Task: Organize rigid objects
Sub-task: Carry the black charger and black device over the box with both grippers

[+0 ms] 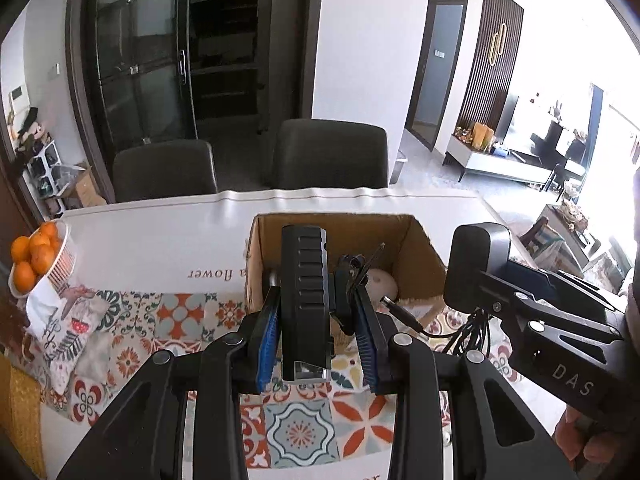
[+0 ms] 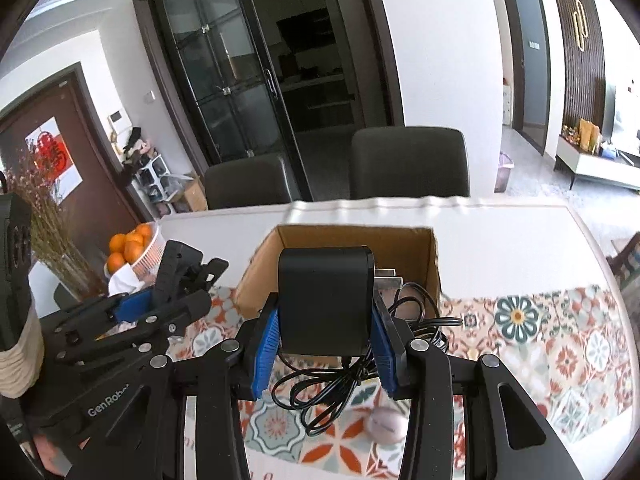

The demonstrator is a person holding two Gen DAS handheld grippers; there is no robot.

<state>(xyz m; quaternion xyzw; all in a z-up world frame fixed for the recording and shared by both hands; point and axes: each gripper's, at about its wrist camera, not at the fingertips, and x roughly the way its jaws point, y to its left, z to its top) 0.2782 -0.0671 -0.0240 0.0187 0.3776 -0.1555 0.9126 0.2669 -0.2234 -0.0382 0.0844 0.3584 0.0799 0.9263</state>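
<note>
A bowl of oranges (image 1: 34, 258) sat at nine o'clock on the counter (image 1: 160, 236), which was covered by a white cloth with a patterned tile band. Upside-down brown lettering on the cloth read "flower", with a partly hidden word before it.

In the left wrist view, the left gripper (image 1: 316, 320) had its jaws closed on a black ribbed block (image 1: 306, 300), held upright between the blue pads. Behind it at twelve o'clock stood an open cardboard box (image 1: 420, 252), with a pale round object (image 1: 382, 282) showing just past the block, whether inside the box could not be told.

At three o'clock, the right gripper (image 1: 476, 268) bore white letters "DAS" on its body. In the right wrist view its jaws were clamped on a black power adapter (image 2: 326, 300), metal prongs pointing right, the black cable (image 2: 340, 384) hanging in loops below. The adapter was held in front of the box. The left gripper's body at eight o'clock read "GenRobot", the last letter cut off.
</note>
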